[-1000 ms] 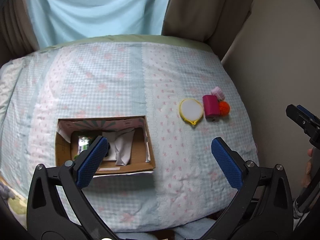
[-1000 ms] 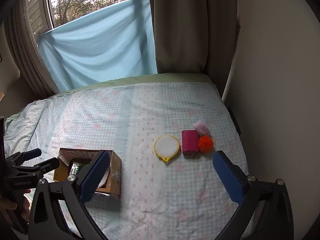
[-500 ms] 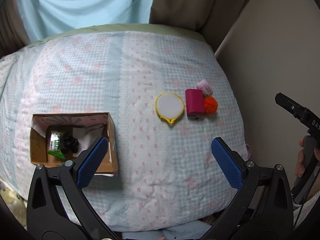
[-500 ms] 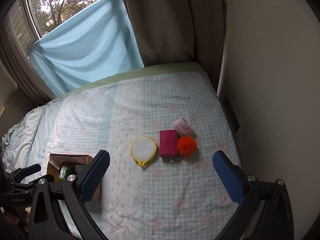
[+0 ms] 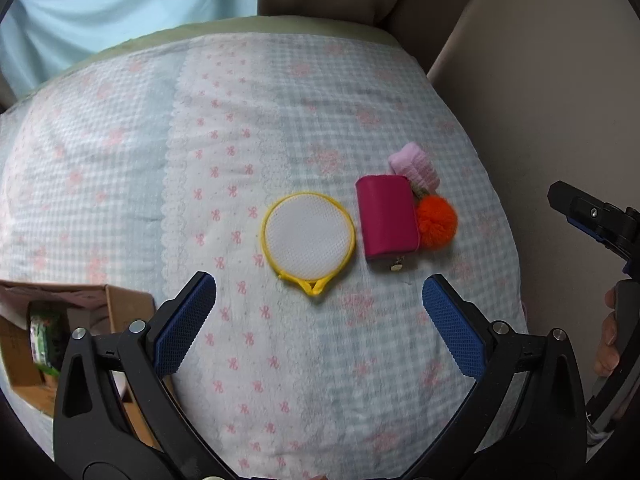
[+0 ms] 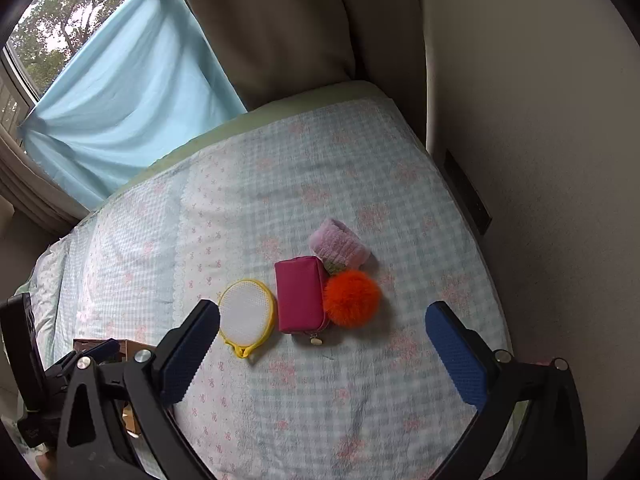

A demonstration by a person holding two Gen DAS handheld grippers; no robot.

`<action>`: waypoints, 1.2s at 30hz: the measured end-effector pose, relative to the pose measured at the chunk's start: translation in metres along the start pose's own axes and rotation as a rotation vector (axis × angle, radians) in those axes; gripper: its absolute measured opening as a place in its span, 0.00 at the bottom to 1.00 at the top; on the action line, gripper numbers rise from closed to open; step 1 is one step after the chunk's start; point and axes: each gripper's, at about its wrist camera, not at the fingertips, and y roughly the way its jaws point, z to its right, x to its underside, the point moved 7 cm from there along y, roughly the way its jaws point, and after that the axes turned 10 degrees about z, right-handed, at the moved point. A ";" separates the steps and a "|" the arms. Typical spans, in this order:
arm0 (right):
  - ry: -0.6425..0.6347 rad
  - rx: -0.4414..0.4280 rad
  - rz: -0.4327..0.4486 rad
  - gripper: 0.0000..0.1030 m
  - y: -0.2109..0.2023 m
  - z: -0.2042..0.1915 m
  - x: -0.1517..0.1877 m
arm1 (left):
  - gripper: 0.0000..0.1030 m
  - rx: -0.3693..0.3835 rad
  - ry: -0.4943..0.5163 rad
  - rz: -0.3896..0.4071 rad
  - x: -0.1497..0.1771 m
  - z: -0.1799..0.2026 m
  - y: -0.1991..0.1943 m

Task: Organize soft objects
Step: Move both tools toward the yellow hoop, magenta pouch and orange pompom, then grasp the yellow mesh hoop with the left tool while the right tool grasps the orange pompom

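Soft objects, four in number, lie grouped on the bed's checked quilt (image 5: 248, 128), all reckoned here from the magenta pouch (image 5: 387, 216) at the group's middle. Item one, the pouch itself: zippered, lying flat, its metal pull at the near edge. Item two, a yellow-rimmed round mesh bag (image 5: 308, 236): just beside the pouch on its left, flat, its tab towards the cameras. Item three, an orange pompom (image 5: 437, 221): touching the pouch's right side. Item four, a pale pink ribbed cloth roll (image 5: 416, 170): behind the pouch's far right corner, close against it, with a small greenish scrap between roll and pompom that cannot be identified. The tight cluster suggests a lot set out for sorting. A cardboard box (image 5: 124, 312), well to the pouch's left and nearer the bed's front edge, already holds a green packet and other contents, so it is probably the destination. The left gripper (image 5: 318, 308) hangs above the quilt in front of the mesh bag, jaws wide apart and empty. The right gripper (image 6: 322, 344) hangs in front of the pouch and pompom, likewise spread and empty, seemingly readied for a first pick there.
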 end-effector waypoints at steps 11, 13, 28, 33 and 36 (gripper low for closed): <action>0.097 -0.003 -0.021 0.92 0.117 0.036 0.038 | 1.00 -0.037 0.161 0.036 0.021 0.001 0.122; 0.117 -0.005 -0.023 0.91 0.134 0.040 0.045 | 1.00 -0.057 0.181 0.044 0.023 -0.003 0.135; 0.204 -0.041 -0.039 0.62 0.185 0.041 0.059 | 1.00 -0.043 0.216 0.020 0.029 -0.004 0.180; 0.288 -0.067 -0.029 0.60 0.187 0.045 0.066 | 0.96 -0.042 0.225 0.028 0.031 -0.003 0.180; 0.319 -0.057 -0.019 0.57 0.183 0.052 0.074 | 0.92 -0.036 0.224 0.030 0.031 -0.002 0.178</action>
